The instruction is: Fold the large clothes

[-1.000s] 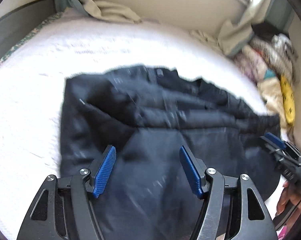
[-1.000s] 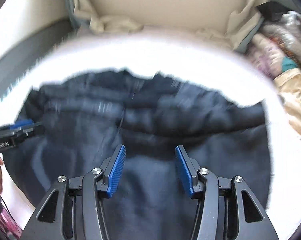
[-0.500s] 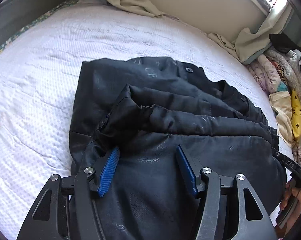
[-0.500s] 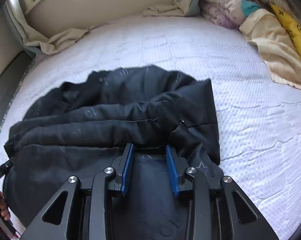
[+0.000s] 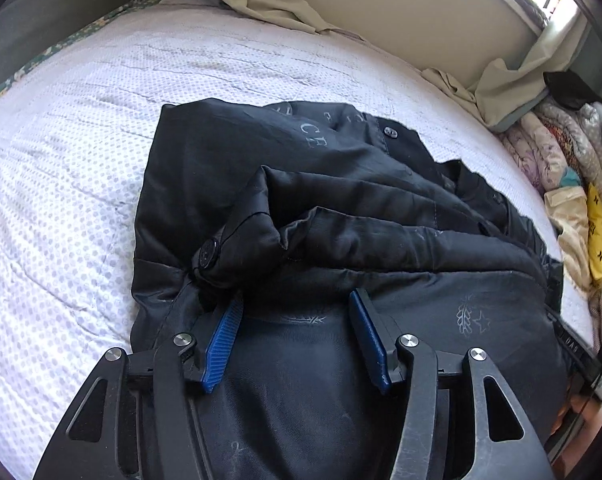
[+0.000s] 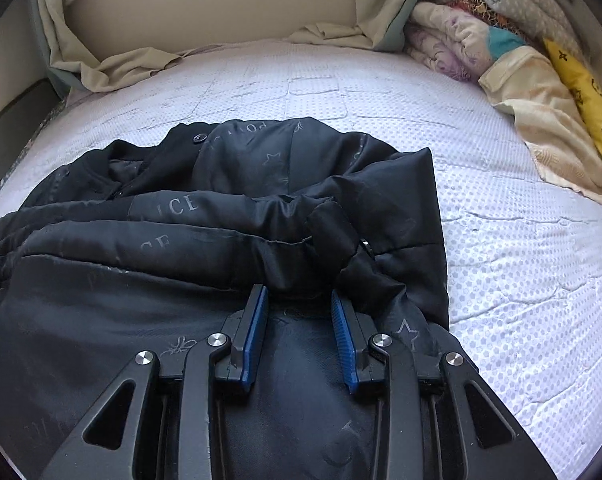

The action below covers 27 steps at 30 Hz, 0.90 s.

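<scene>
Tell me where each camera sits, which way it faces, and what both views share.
Left wrist: rides on the left tool, tilted down over the black jacket on the white bedspread; the other hand shows at the right edge.
Right wrist: rides on the right tool, tilted down on the jacket's other side; only its own fingers show.
Shared: jacket, bedspread, bedding pile, beige curtain.

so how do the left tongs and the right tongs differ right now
The left tongs stand wider apart and their jaws are closing; the right tongs are much narrower. The left tongs sit by the black jacket's buttoned cuff on the side toward the bare bedspread; the right tongs sit on the side toward the pile of bedding. Both point down at the jacket's dark lining with blue pads.
</scene>
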Available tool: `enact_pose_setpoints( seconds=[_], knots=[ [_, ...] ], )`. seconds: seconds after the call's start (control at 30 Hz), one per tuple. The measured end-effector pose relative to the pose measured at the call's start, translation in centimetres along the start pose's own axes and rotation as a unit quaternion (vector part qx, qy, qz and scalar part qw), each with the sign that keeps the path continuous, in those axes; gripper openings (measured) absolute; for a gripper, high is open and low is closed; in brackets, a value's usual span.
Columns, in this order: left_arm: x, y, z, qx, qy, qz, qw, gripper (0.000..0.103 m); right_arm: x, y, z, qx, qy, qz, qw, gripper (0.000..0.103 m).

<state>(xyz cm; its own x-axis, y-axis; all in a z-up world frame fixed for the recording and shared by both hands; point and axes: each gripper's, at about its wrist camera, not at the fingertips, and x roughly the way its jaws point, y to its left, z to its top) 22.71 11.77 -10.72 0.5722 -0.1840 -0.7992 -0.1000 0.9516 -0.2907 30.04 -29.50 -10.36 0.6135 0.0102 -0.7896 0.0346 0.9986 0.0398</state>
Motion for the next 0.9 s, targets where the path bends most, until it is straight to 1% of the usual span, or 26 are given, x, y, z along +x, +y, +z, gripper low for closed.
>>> enact_pose_setpoints(
  seconds=[0.03, 0.07, 0.1, 0.17, 0.23, 0.27, 0.3, 0.33, 0.4, 0.47, 0.57, 0.77, 0.83, 0.9],
  knots=[
    [-0.3, 0.1, 0.1, -0.005, -0.002, -0.004, 1.0, 0.061, -0.1, -0.1, 0.1, 0.004, 0.0, 0.003, 1.0, 0.028],
    [-0.8, 0.2, 0.3, -0.009, -0.001, -0.009, 0.9999, 0.064, -0.1, -0.2, 0.2, 0.009, 0.003, 0.008, 1.0, 0.029],
    [-1.3, 0.2, 0.5, -0.014, 0.0, -0.016, 0.9998, 0.069, -0.3, -0.5, 0.5, 0.021, 0.008, 0.018, 1.0, 0.029],
    [-2.4, 0.5, 1.0, -0.025, 0.001, -0.038, 0.999, 0.075, -0.8, -1.2, 1.1, 0.04, 0.018, 0.034, 0.998, 0.03],
    [-3.7, 1.0, 1.5, -0.039, 0.0, -0.064, 0.9972, 0.077, -1.5, -1.6, 1.6, 0.052, 0.029, 0.046, 0.997, 0.04],
    [-4.1, 1.3, 1.7, -0.044, 0.001, -0.074, 0.9963, 0.078, -2.0, -1.7, 2.0, 0.061, 0.034, 0.06, 0.996, 0.056],
    [-4.7, 1.7, 2.0, -0.053, 0.0, -0.085, 0.995, 0.079, -2.5, -1.7, 2.2, 0.069, 0.035, 0.072, 0.994, 0.07],
    [-5.4, 2.1, 2.2, -0.061, -0.002, -0.094, 0.9937, 0.079, -3.2, -1.7, 2.5, 0.081, 0.032, 0.084, 0.993, 0.072],
    [-6.5, 3.1, 2.6, -0.074, -0.011, -0.107, 0.9914, 0.081, -5.1, -1.5, 3.2, 0.092, 0.013, 0.094, 0.991, 0.072],
    [-7.5, 4.2, 2.8, -0.084, -0.02, -0.111, 0.9901, 0.083, -6.6, -1.2, 3.6, 0.09, -0.006, 0.105, 0.99, 0.072],
    [-8.2, 5.8, 3.0, -0.099, -0.019, -0.116, 0.9881, 0.085, -8.3, -0.5, 4.0, 0.084, -0.022, 0.124, 0.988, 0.072],
    [-7.2, 8.8, 1.8, -0.14, 0.014, -0.127, 0.9819, 0.085, -8.8, 0.5, 3.8, 0.086, -0.005, 0.163, 0.983, 0.072],
    [-6.8, 9.6, 1.3, -0.158, 0.027, -0.128, 0.9787, 0.085, -8.6, 0.6, 3.7, 0.09, 0.002, 0.169, 0.982, 0.072],
    [-6.3, 10.4, 0.9, -0.176, 0.04, -0.138, 0.9738, 0.085, -8.4, 0.4, 3.6, 0.094, 0.007, 0.171, 0.981, 0.072]
  ],
)
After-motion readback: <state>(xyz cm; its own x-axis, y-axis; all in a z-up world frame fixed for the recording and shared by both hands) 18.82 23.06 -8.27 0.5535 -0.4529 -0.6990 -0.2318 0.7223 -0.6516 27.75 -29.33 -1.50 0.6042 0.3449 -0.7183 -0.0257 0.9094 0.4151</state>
